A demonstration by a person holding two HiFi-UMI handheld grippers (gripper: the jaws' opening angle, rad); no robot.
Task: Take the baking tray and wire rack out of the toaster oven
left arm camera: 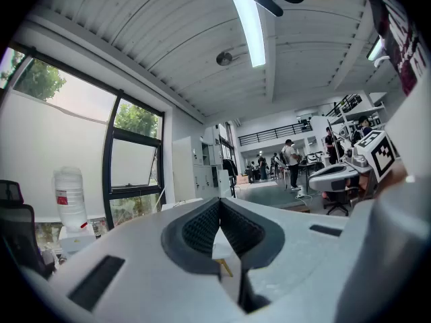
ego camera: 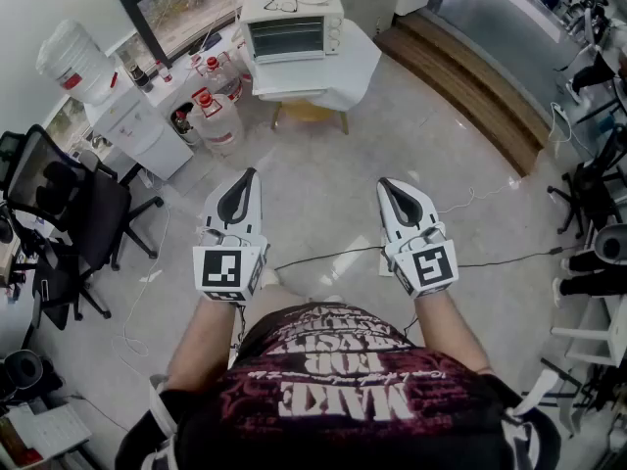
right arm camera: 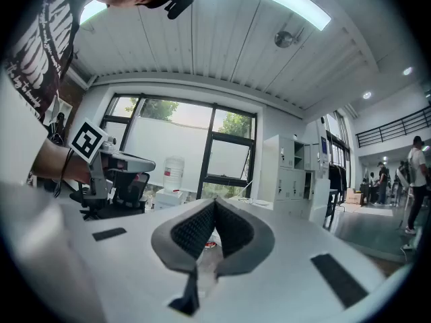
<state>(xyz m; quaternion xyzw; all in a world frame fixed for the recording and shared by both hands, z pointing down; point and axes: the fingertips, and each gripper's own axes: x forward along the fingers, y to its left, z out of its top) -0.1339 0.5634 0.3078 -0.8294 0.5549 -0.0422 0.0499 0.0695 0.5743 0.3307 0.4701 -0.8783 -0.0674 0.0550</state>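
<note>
Toaster oven [ego camera: 292, 29] distant, its contents indistinct, left gripper [ego camera: 250, 176] and right gripper [ego camera: 386, 184] jaws closed, empty.

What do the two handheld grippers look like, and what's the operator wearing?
Both the left gripper and right gripper have white moulded shells tapering to a tip, with dark ribbed pads. Each carries a white cube with black square markers. The operator wears a dark T-shirt with pink-white lettering.
</note>
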